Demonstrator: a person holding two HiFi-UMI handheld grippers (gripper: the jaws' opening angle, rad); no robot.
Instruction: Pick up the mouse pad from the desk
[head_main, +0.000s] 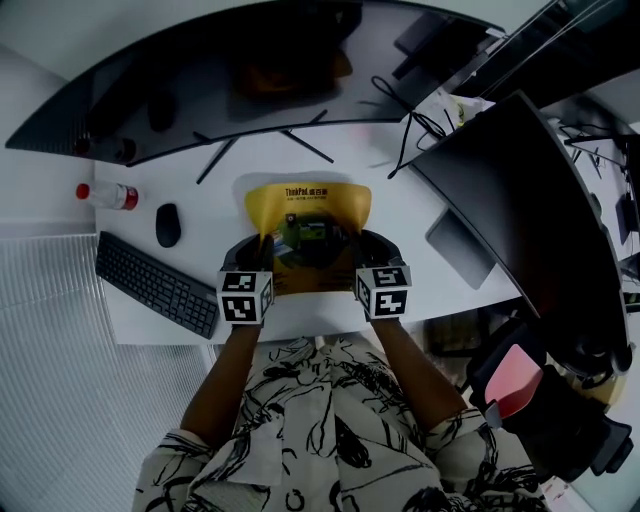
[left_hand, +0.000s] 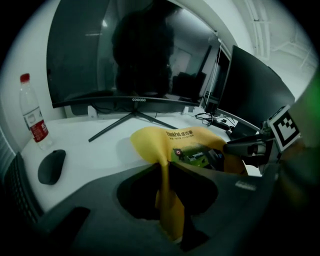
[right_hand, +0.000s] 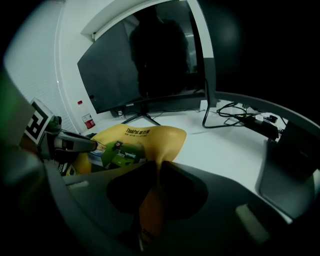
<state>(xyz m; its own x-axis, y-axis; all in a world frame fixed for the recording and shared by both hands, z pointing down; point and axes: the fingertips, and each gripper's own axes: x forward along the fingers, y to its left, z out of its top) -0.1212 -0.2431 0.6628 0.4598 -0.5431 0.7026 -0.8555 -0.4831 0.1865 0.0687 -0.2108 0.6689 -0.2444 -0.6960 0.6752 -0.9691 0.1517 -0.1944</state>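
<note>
A yellow mouse pad with a green printed picture hangs curled between my two grippers over the white desk. My left gripper is shut on the pad's near left edge; the yellow sheet runs down between its jaws. On the near right edge my right gripper is shut too, the pad pinched between its jaws. The far edge of the pad bows upward, off the desk. The left gripper's jaws have just been closing on the pad.
A black mouse, a black keyboard and a red-labelled water bottle lie to the left. A wide curved monitor stands behind on spread legs, a second monitor on the right, cables between them. An office chair is at the lower right.
</note>
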